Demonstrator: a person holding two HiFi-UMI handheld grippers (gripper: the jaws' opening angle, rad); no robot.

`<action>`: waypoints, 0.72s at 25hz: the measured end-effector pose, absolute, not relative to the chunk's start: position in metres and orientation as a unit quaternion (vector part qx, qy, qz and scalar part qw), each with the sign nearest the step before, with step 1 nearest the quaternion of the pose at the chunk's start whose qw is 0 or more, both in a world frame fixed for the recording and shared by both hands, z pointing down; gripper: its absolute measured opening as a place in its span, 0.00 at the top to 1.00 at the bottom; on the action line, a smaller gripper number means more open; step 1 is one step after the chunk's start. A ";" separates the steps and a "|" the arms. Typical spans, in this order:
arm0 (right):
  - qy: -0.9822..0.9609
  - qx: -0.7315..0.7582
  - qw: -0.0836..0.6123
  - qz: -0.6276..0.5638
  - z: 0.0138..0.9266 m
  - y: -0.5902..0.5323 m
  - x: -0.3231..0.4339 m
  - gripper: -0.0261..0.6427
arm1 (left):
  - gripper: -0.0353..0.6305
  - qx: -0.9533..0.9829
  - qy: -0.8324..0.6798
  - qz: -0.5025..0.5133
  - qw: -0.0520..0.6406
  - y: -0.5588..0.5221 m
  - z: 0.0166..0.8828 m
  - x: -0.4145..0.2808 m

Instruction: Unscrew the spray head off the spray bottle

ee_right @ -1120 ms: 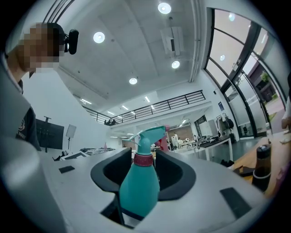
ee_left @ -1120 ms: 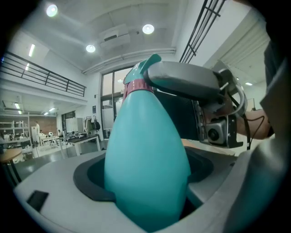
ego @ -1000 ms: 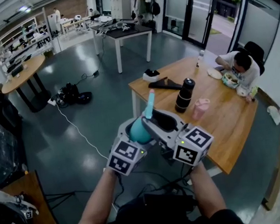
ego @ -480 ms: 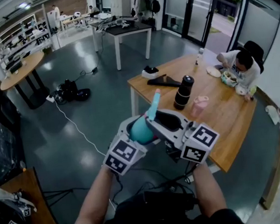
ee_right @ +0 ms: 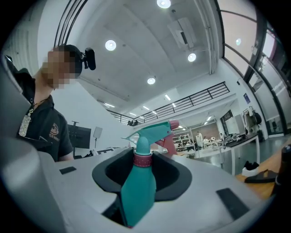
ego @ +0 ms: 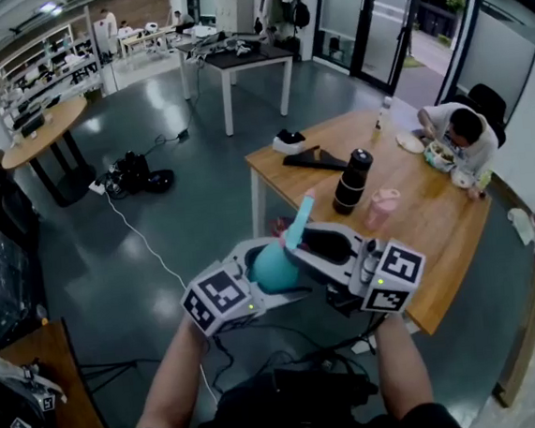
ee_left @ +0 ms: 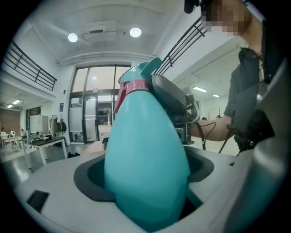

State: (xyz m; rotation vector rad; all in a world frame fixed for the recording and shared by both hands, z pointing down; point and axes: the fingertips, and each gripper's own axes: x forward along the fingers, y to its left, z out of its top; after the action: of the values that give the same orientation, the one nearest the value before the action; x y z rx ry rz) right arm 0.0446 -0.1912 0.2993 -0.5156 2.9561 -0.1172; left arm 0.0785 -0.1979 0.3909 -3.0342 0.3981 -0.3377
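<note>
Beyond the spray bottle [ego: 274, 266] stands a wooden table [ego: 436, 237].

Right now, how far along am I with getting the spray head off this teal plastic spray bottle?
Done: the teal plastic spray bottle is up in the air, its body clamped in the left gripper. In hand: the right gripper has just been closing, with the bottle's neck between its jaws. To do: the teal spray head and its pink collar sit on the neck, so the unscrewing remains.
</note>
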 end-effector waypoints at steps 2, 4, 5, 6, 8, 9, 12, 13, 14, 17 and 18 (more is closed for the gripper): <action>0.985 -0.150 0.069 -0.040 0.299 -0.186 0.043 0.76 | 0.29 -0.989 0.099 -0.109 0.026 -0.189 0.389 0.078; 0.988 -0.134 0.069 -0.043 0.300 -0.183 0.042 0.76 | 0.29 -0.991 0.077 -0.107 0.020 -0.183 0.390 0.078; 0.988 -0.129 0.070 -0.045 0.301 -0.182 0.042 0.76 | 0.29 -0.992 0.071 -0.106 0.018 -0.181 0.390 0.078; 0.988 -0.126 0.070 -0.047 0.303 -0.182 0.041 0.76 | 0.29 -0.992 0.070 -0.105 0.016 -0.181 0.392 0.078; 0.988 -0.128 0.072 -0.045 0.304 -0.182 0.042 0.76 | 0.29 -0.992 0.078 -0.100 0.016 -0.183 0.394 0.078; 0.988 -0.132 0.073 -0.040 0.304 -0.183 0.042 0.75 | 0.29 -0.992 0.085 -0.095 0.017 -0.185 0.393 0.078; 0.985 -0.150 0.081 -0.032 0.301 -0.187 0.045 0.74 | 0.29 -0.991 0.104 -0.080 0.020 -0.191 0.389 0.082; 0.983 -0.158 0.083 -0.031 0.300 -0.189 0.046 0.74 | 0.29 -0.991 0.110 -0.076 0.021 -0.194 0.387 0.083; 0.982 -0.168 0.085 -0.030 0.298 -0.191 0.047 0.74 | 0.29 -0.990 0.117 -0.074 0.022 -0.196 0.386 0.083; 0.977 -0.195 0.085 -0.027 0.296 -0.197 0.050 0.70 | 0.29 -0.987 0.146 -0.064 0.023 -0.206 0.382 0.082; 0.975 -0.203 0.086 -0.026 0.295 -0.198 0.050 0.70 | 0.29 -0.985 0.159 -0.061 0.023 -0.211 0.380 0.080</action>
State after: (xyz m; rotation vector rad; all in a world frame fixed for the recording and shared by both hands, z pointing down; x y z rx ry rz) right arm 0.0503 -0.1983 0.2947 -0.6045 2.9066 -0.0781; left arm 0.0801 -0.2106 0.3804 -3.0505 0.4914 -0.1886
